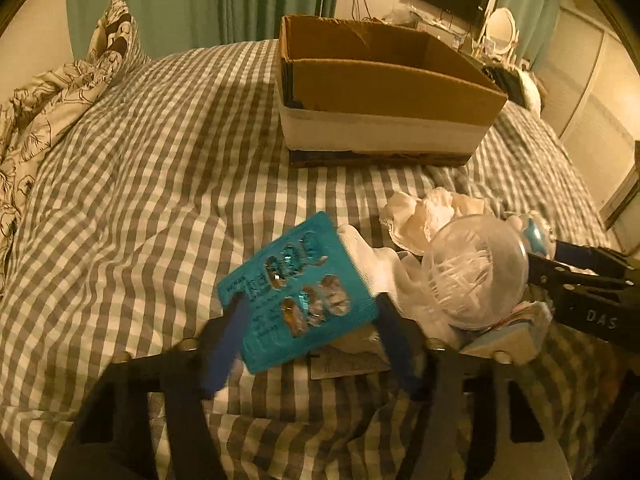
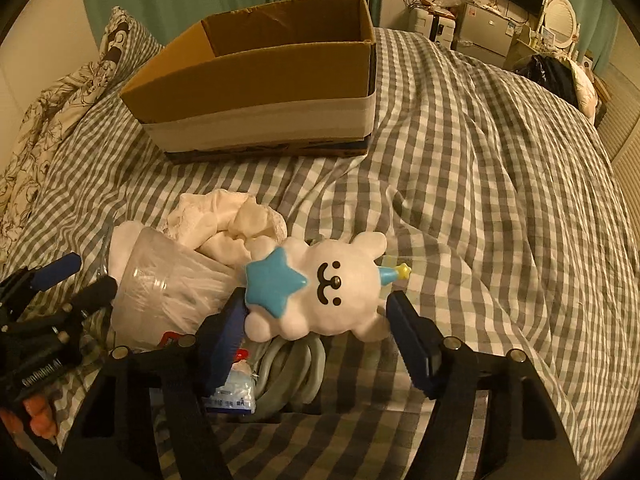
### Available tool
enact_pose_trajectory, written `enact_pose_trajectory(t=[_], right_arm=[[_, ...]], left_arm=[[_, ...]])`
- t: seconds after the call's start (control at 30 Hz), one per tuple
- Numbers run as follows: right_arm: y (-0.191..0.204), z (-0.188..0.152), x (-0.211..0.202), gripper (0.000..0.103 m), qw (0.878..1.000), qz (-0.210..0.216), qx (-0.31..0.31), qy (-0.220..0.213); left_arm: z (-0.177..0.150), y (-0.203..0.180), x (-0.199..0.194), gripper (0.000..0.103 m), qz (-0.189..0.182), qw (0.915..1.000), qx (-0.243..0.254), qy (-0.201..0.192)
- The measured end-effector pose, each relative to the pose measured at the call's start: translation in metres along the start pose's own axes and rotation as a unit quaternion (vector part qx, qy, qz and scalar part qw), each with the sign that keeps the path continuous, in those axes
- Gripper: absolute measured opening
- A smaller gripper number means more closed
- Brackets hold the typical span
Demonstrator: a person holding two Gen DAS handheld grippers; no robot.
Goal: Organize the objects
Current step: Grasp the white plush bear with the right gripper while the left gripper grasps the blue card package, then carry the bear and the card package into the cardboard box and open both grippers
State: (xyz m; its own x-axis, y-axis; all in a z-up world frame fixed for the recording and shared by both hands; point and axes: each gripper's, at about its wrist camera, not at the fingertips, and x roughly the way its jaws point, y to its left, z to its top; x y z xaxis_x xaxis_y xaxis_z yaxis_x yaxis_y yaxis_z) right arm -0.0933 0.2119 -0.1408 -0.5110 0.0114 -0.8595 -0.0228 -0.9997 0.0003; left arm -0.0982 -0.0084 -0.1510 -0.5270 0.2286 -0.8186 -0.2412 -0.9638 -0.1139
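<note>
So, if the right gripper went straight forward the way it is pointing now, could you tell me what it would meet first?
Most likely the white plush toy, which lies between the right gripper's open fingers. Beyond it is checked bedding, with the cardboard box further back and left. Depth is uncertain.

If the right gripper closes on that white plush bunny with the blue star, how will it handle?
The white plush bunny looks soft, so it will probably squash between the open right gripper fingers. Likely light for its size. It lies on a coiled grey cable, which may shift when the bunny lifts.
</note>
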Motion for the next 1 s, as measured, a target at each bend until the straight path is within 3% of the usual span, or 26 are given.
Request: enact_pose_trajectory(t=[0.07, 0.13, 0.37, 0.63, 1.0], right_arm=[[0.000, -0.001, -0.002, 0.069, 1.000, 0.001, 0.000, -0.004], [-0.001, -0.002, -0.005, 0.069, 1.000, -0.001, 0.001, -0.010], [0.003, -0.005, -0.022, 0.069, 0.999, -0.007, -0.003, -0.037], [0.007, -0.010, -0.054, 0.069, 0.997, -0.007, -0.010, -0.071], [0.011, 0.001, -0.116, 0.069, 0.990, 0.001, -0.023, -0.138]], left_arm=[[-0.001, -0.001, -0.002, 0.037, -0.008, 1.0000, 0.003, 0.001], [-0.001, -0.003, -0.006, 0.025, -0.006, 0.9999, 0.010, 0.000], [-0.001, 0.001, -0.030, 0.010, 0.033, 0.9990, 0.019, -0.025], [0.004, 0.025, -0.070, 0.001, 0.078, 0.9951, -0.009, -0.059], [0.038, 0.013, -0.129, 0.001, 0.063, 0.9907, -0.002, -0.121]])
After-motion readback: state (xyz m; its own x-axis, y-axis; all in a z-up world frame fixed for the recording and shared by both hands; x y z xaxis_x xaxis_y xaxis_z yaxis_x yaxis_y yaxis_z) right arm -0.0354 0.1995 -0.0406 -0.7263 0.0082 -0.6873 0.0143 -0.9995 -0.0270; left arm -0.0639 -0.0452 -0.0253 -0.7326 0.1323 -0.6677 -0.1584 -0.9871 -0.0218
